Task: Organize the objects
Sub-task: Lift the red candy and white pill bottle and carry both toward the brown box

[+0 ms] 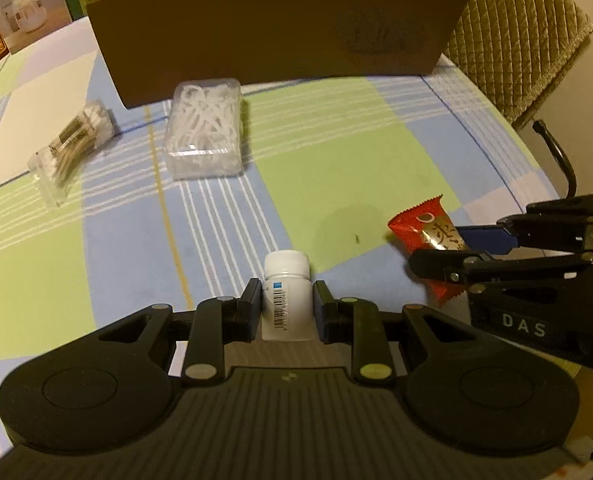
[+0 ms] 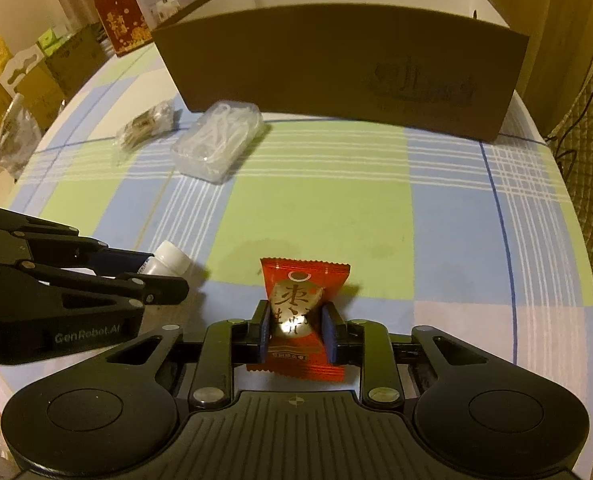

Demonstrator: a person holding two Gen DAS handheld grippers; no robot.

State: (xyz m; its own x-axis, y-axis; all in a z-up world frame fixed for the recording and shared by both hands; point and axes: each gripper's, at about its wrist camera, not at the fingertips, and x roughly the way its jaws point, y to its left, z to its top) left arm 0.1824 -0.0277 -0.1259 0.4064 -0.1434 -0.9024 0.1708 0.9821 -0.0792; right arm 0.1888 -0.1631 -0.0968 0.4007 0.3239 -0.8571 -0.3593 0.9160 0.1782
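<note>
The box shows only its brown front wall in the left view, its inside hidden. The bottle label is too small to read. In the right view, the left gripper covers most of the bottle, and the sachet has its sides behind the pads.

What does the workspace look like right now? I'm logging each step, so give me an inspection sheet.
Surface: checked cloth on the table, faint stains.
Job's things: brown box at the back; floss-pick case and swab pack lying in front of it.
Clutter: cartons stacked beyond the table's left edge.
Grippers: left tool shut on white bottle; right tool shut on red snack packet.
Cables: black cable off the right edge.
Surroundings: quilted chair.
</note>
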